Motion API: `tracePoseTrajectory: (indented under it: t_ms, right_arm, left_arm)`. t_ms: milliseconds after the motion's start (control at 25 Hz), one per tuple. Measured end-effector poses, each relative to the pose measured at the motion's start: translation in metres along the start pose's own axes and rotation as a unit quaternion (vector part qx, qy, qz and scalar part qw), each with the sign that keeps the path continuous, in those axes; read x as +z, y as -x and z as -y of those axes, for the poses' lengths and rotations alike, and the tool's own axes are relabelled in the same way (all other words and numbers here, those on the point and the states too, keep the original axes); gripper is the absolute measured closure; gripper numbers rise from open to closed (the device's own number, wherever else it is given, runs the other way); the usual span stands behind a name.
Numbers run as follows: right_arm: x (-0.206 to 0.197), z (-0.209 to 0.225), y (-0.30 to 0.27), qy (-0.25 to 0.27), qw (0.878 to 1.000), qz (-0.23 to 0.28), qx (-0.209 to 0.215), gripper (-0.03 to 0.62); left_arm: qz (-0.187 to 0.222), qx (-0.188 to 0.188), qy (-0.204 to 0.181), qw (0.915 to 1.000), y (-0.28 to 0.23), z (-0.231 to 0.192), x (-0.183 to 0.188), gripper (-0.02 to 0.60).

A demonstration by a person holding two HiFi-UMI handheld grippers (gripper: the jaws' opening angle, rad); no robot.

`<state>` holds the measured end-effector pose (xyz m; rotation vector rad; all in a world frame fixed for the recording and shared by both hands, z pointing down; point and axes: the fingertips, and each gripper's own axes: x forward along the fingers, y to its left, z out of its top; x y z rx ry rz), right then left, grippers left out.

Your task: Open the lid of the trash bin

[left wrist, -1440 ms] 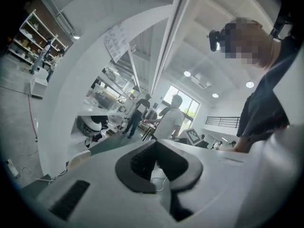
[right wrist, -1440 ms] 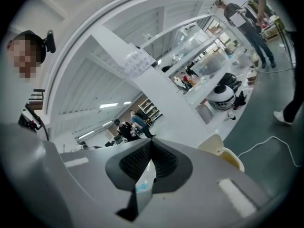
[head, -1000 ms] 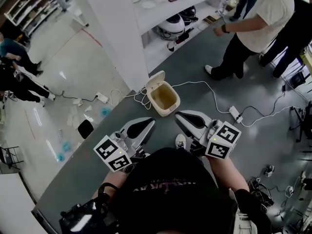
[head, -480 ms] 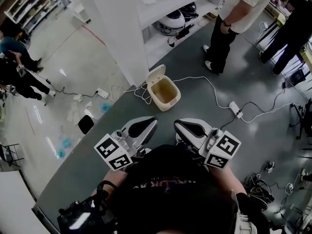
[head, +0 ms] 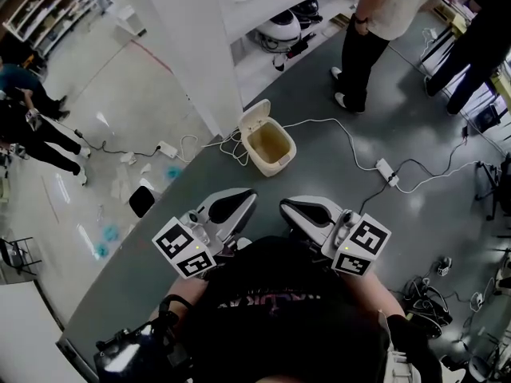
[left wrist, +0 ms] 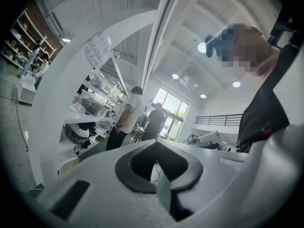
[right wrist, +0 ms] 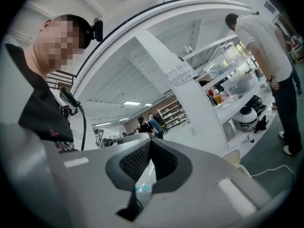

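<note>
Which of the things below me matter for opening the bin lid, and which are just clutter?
For the job: trash bin; its lid, already raised; left gripper; right gripper.

Lying about: white cable; power strip; small black object on the floor.

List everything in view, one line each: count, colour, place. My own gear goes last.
trash bin: one, cream, on the floor by the pillar, lid raised.
pillar with shelves: one, white, behind the bin.
cable: one, white, on the floor past the bin to a white power strip.
round appliance: one, white and black, low shelf.
bystanders: at least four; one in a pale top by the shelves, one in dark far right, two far left.
small object: one, black, on the floor left of the grippers.
left gripper: one, white, fingers shut, empty.
right gripper: one, white, fingers shut, empty.
</note>
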<state>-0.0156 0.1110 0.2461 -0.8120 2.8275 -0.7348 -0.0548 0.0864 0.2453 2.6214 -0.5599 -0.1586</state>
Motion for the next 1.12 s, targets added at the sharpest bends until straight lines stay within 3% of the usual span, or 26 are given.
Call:
tracePoseTrajectory:
  t_ms: [1120]
  right_arm:
    - [0.005, 0.002, -0.009, 0.013, 1.000, -0.012, -0.015, 0.589]
  left_arm:
    - [0.011, 0.001, 0.020, 0.9997, 0.002, -0.014, 0.005, 0.581]
